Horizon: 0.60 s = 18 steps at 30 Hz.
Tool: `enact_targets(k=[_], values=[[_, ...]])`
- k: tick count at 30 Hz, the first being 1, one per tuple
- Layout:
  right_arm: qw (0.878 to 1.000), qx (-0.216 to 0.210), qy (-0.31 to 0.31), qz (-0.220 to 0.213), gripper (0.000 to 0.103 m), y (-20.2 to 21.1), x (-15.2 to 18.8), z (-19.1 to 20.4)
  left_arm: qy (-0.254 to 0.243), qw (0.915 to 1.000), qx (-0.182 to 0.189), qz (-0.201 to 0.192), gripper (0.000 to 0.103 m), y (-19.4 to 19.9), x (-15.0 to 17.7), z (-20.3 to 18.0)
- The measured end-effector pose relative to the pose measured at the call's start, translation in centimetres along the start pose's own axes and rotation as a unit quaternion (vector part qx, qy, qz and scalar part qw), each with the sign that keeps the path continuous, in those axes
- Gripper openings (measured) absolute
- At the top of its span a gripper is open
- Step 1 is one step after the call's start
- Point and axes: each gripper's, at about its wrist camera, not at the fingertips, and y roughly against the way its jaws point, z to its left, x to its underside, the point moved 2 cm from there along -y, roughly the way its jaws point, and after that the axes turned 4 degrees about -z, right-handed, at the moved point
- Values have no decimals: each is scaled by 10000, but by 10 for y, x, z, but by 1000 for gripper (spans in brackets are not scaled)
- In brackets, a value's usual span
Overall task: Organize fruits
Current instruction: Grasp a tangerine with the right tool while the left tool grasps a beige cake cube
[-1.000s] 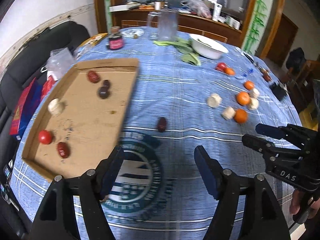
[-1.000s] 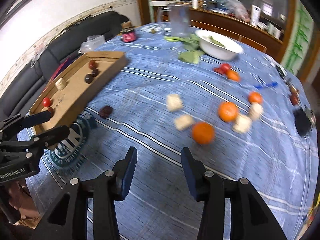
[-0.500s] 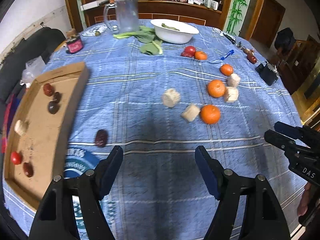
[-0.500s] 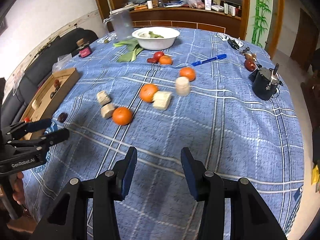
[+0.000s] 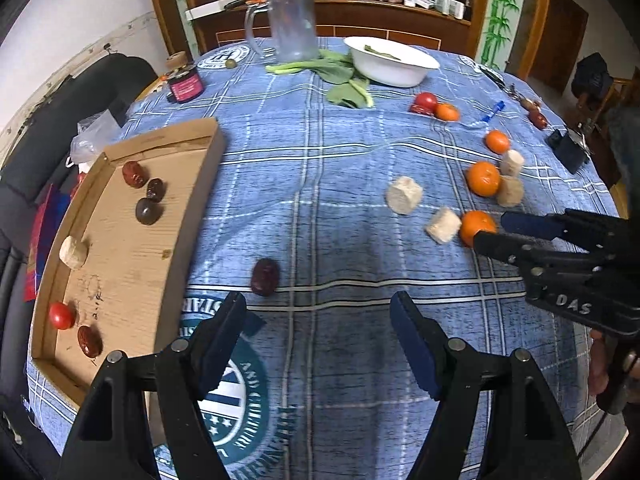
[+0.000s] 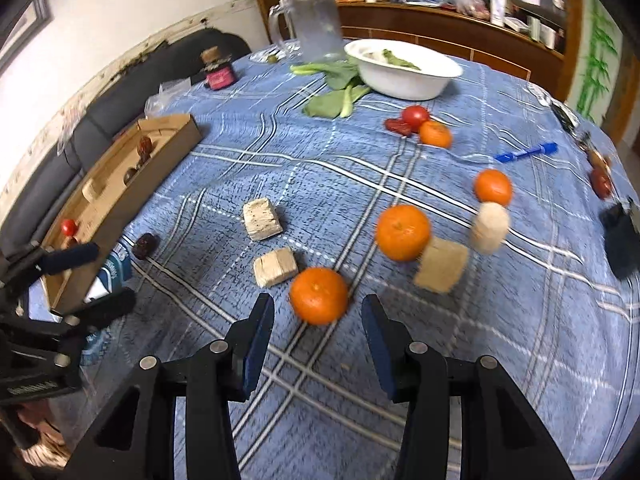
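Note:
My right gripper [image 6: 318, 316] is open, its jaws on either side of an orange [image 6: 319, 295] on the blue tablecloth; it also shows in the left wrist view [image 5: 486, 228] beside that orange [image 5: 476, 225]. My left gripper [image 5: 318, 312] is open and empty, just behind a dark red date [image 5: 265, 276]. A cardboard tray [image 5: 132, 264] at the left holds dates, a cherry tomato [image 5: 61, 315] and a beige block [image 5: 73, 253]. More oranges [image 6: 402, 232] and beige blocks [image 6: 262, 218] lie scattered on the table.
A white bowl [image 5: 390, 60], leafy greens [image 5: 344, 84] and a glass jug [image 5: 292, 26] stand at the far side. A tomato [image 5: 426, 101], a blue pen [image 6: 526, 152], a dark jar [image 5: 185, 86] and a black object [image 6: 620, 236] also lie on the table.
Both views have swung back left and closer to the table. My right gripper has come down around the nearest orange. My left gripper has come nearer the loose date.

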Motion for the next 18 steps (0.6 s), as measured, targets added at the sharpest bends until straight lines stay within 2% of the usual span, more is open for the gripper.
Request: enact_targets(k=[4, 6, 12, 18], values=[[9998, -72, 159, 122, 48, -15, 0, 2, 46, 10000, 19, 14, 74, -6, -6, 5], [9995, -27, 286, 91, 35, -17, 0, 1, 42, 10000, 25, 35, 74, -11, -10, 3], [9999, 23, 144, -49, 35, -2, 4, -12, 107, 9994, 305, 122, 73, -26, -30, -13], [9987, 418, 268, -100, 35, 20, 21, -28, 225, 9977, 623, 123, 73, -42, -56, -40]])
